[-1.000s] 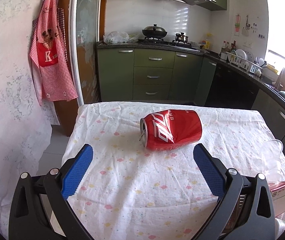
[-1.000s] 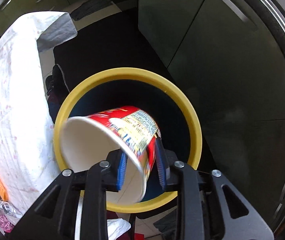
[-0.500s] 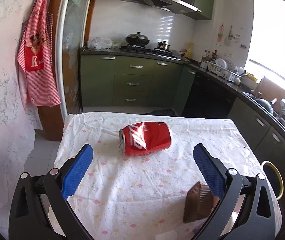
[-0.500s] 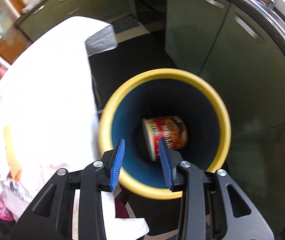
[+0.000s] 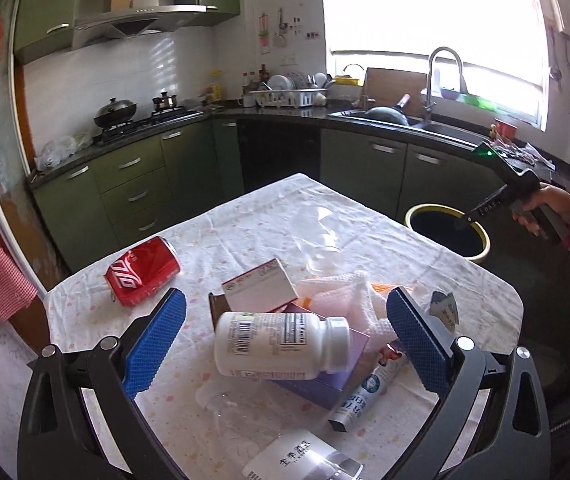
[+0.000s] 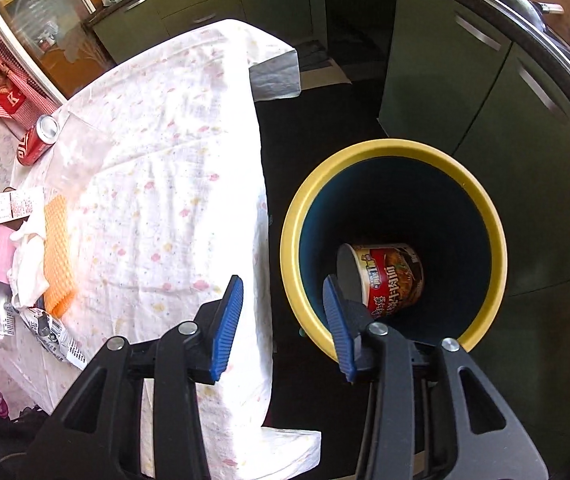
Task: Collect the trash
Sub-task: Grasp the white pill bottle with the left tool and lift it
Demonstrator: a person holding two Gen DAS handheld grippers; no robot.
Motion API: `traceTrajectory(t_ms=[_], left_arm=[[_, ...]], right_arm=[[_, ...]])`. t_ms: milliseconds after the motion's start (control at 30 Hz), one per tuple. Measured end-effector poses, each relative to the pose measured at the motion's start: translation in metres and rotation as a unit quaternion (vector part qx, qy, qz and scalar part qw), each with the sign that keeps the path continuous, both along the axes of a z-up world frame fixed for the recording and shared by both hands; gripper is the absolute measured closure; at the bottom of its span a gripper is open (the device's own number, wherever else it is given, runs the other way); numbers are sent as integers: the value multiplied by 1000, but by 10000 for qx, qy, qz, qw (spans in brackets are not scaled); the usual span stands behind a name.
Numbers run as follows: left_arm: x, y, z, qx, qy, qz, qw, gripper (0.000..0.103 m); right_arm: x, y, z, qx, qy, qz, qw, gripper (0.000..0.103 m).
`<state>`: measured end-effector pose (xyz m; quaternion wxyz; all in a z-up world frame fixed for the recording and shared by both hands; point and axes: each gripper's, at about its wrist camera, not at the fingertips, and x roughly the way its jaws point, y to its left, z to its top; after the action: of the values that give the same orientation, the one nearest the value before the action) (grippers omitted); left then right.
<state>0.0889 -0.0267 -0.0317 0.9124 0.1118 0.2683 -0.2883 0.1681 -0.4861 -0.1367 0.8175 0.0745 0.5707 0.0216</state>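
Right now both of my grippers are empty. My left gripper [image 5: 285,344] hovers over the table [image 5: 245,216] with its jaws spread wide, holding nothing; between the blue pads [image 5: 153,344] I see a white pill bottle [image 5: 281,346] lying on its side on top of a purple box [image 5: 325,388]. Behind it a small carton [image 5: 261,292] leans against crumpled white tissue [image 5: 345,296], and a tube [image 5: 365,396] lies just beside the purple box toward me. A red soda can [image 5: 143,272] rests on its side near the table's far left corner, well apart from the pile. My right gripper [image 6: 281,320] hangs above the yellow-rimmed bin [image 6: 481,196], which stands on the floor just beside the table edge; its jaws are parted and grip nothing. Down inside the bin a noodle cup [image 6: 385,276] lies on its side, mouth facing left. From the left wrist view, the right gripper is seen poised over the bin.
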Motion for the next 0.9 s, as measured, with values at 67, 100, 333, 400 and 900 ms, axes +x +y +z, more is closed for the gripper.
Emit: traceTrajectory(t_ms=[67, 100, 333, 400, 900], left_arm=[[0, -7, -5, 58, 79, -87, 9999, 4], [2, -9, -9, 111, 128, -123, 9998, 4], [29, -7, -32, 259, 430, 5, 9987, 4], [31, -8, -36, 292, 462, 20, 9985, 4], [32, -9, -49, 398, 640, 109, 9971, 19]], right_arm=[[0, 3, -3, 45, 6, 3, 10000, 63], [-1, 3, -5, 60, 10, -4, 10000, 63], [-7, 0, -20, 209, 69, -25, 9998, 61], [-7, 1, -24, 237, 94, -23, 9997, 61], [-16, 3, -29, 374, -17, 38, 9993, 61]])
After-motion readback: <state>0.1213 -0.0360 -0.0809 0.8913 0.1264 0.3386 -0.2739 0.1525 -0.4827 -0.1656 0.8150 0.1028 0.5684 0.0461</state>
